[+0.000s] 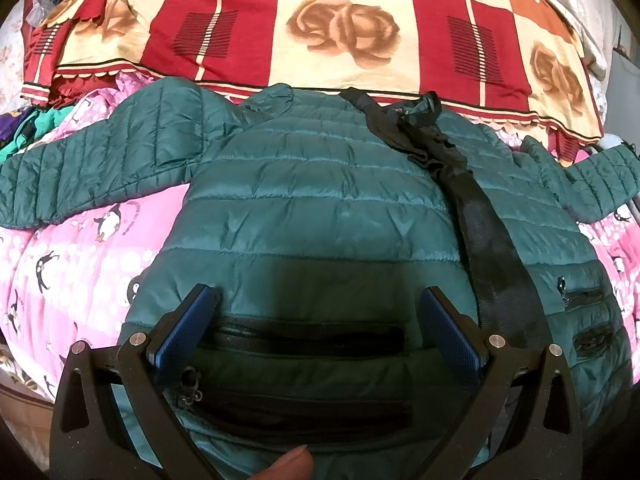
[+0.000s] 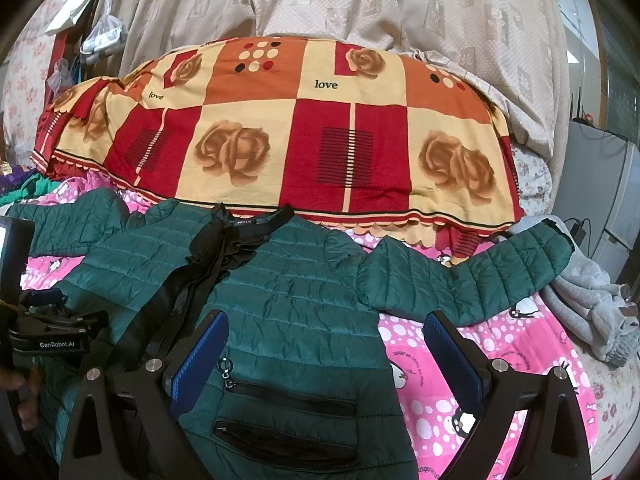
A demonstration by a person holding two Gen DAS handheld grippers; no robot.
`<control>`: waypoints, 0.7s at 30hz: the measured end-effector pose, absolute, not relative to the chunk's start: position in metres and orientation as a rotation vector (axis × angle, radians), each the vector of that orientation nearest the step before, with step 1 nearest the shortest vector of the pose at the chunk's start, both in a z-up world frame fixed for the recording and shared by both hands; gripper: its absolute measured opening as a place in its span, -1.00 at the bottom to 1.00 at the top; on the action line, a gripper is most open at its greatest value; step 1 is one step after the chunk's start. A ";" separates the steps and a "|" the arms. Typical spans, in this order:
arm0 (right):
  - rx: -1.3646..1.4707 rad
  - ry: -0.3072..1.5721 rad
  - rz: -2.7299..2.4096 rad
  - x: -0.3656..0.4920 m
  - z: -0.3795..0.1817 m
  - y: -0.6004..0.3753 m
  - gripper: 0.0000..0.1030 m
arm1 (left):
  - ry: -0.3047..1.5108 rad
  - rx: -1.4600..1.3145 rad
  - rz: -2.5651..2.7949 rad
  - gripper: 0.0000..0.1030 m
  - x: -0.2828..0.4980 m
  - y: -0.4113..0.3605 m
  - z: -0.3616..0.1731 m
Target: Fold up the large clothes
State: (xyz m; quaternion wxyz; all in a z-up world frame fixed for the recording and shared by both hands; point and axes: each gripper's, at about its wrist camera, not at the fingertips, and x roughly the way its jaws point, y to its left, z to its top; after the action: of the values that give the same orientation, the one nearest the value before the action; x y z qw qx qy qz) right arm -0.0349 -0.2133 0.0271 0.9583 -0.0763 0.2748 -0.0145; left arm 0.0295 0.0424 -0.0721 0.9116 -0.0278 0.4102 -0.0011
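A dark green quilted jacket (image 1: 312,200) lies spread front-up on a pink penguin-print blanket (image 1: 80,248), both sleeves out to the sides. A black zipper band (image 1: 480,216) runs down its front. My left gripper (image 1: 318,300) is open, just above the jacket's lower left part, over the black pocket zippers (image 1: 304,336). In the right wrist view the jacket (image 2: 288,288) fills the lower left. My right gripper (image 2: 326,324) is open above the jacket's right side seam, with its right sleeve (image 2: 472,272) ahead. The left gripper's body (image 2: 48,332) shows at the left edge.
A red, orange and cream rose-print cover (image 2: 280,132) lies over bedding behind the jacket. A grey garment (image 2: 592,312) is bunched at the right. A beige curtain (image 2: 360,0) hangs behind. Green and purple clothes (image 1: 24,128) sit at far left.
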 end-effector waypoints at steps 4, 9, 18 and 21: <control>-0.152 0.557 -0.031 -0.035 0.026 -0.213 0.88 | 0.830 -0.052 -0.003 0.99 0.027 0.042 -0.069; -0.153 0.555 -0.031 -0.036 0.027 -0.213 0.88 | 0.842 -0.048 0.005 0.99 0.026 0.042 -0.074; -0.154 0.557 -0.031 -0.035 0.026 -0.212 0.89 | 0.845 -0.043 0.005 0.99 0.029 0.040 -0.076; -0.156 0.557 -0.031 -0.035 0.026 -0.212 0.88 | 0.844 -0.043 0.000 0.99 0.029 0.039 -0.075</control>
State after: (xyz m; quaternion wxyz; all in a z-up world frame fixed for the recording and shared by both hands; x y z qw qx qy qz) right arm -0.0349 -0.2123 0.0264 0.9583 -0.0770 0.2747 -0.0153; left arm 0.0288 0.0392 -0.0755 0.9121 -0.0210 0.4094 0.0001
